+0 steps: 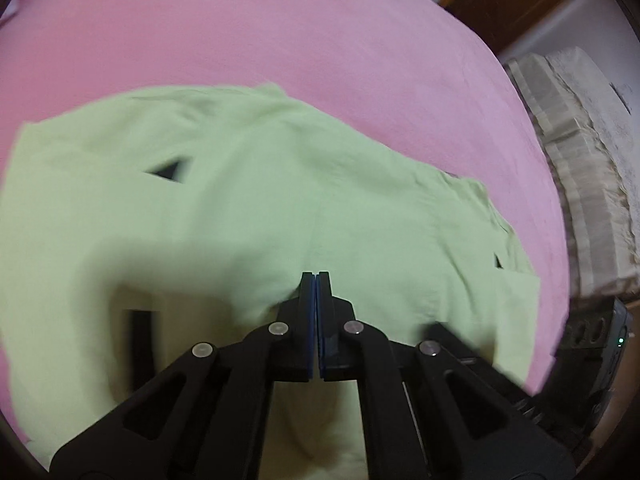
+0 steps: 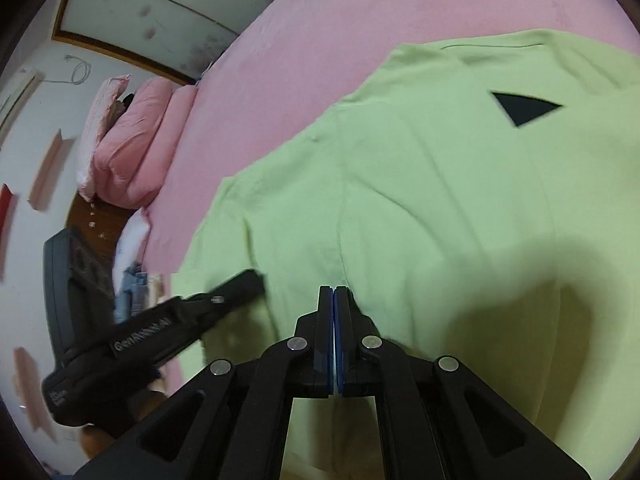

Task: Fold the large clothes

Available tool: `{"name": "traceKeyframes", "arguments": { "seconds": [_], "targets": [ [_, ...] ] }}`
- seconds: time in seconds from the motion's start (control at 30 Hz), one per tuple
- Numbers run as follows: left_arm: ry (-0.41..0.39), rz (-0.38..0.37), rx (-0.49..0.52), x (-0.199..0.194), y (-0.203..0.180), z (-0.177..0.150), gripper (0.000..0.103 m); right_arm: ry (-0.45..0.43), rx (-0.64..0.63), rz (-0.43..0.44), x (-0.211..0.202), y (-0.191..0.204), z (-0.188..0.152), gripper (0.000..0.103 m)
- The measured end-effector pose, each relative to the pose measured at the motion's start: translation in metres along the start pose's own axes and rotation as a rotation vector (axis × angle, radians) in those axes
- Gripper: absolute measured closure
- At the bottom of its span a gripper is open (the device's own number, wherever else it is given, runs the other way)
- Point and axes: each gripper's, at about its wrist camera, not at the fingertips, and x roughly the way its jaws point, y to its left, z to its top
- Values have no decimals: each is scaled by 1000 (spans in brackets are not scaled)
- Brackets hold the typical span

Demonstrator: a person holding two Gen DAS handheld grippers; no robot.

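On the pink bed (image 1: 280, 40), light green shirt (image 1: 240, 200) lies spread out. My left hand-held gripper (image 1: 316, 280) is fully closed, pinching the shirt's near edge. My right hand-held gripper (image 2: 334, 292) is likewise clamped on the same near edge, just beside it. Folded pink quilts (image 2: 132, 140) sit off to the side.

A bed (image 1: 280, 32) covered in a pink sheet fills the upper half of the left wrist view. A light green garment (image 1: 248, 184) lies spread on it, lower centre. Folded pink bedding (image 2: 136, 148) sits at its edge, left in the right wrist view.
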Motion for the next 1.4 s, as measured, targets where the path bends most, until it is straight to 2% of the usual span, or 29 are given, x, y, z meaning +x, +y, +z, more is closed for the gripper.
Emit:
{"name": "traceKeyframes", "arguments": {
  "seconds": [0.07,0.1,0.17,0.27,0.37,0.43,0.5,0.6,0.7,0.77,0.8,0.83,0.87,0.9,0.97,1.0,1.13,1.23,1.3,1.4],
  "targets": [
    [-37,38,-19,-12,15,-5,102,-41,5,-54,-10,-10,-4,103],
    [-38,92,-18,-16,21,-5,102,-58,-8,-85,-19,-16,-4,103],
    [-31,88,-12,-24,30,-9,102,-80,-50,-205,-33,-26,-6,103],
    [-75,72,20,-48,23,-20,102,-114,-9,-283,-57,-38,-4,103],
    [-83,6,44,-63,5,-31,102,-156,24,-180,-78,-30,-10,103],
    [-51,-47,41,-65,-10,-42,102,-153,-1,-102,-81,-15,-21,103],
    [-4,-63,41,-60,-22,-52,101,-109,-18,-23,-76,3,-33,103],
    [68,-19,22,-49,-29,-68,101,-5,-26,51,-51,38,-42,103],
    [124,15,31,-35,-31,-85,101,82,-37,-4,-26,42,-68,103],
    [113,21,32,-35,-24,-91,101,119,-38,-44,-24,34,-78,103],
    [95,40,27,-40,-19,-92,101,122,-30,-30,-16,31,-83,103],
    [66,80,23,-42,-15,-92,101,115,-17,-20,-26,15,-87,103],
    [28,132,16,-50,-6,-93,101,93,-7,-63,-36,3,-88,103],
    [10,162,7,-55,3,-93,101,62,-11,-143,-40,-12,-95,101],
    [1,207,-11,-66,19,-94,101,1,-10,-295,-53,-28,-96,94],
    [-5,222,-22,-71,25,-96,101,-12,7,-338,-64,-39,-95,94],
    [-6,239,-34,-95,35,-108,101,-28,96,-318,-90,-55,-104,92],
    [-3,250,9,-114,29,-118,100,-19,63,-324,-97,-36,-114,83],
    [10,244,43,-119,19,-125,99,-13,29,-320,-119,-26,-116,80],
    [30,249,78,-138,13,-133,96,3,-2,-298,-135,11,-125,70]
  ]
}}
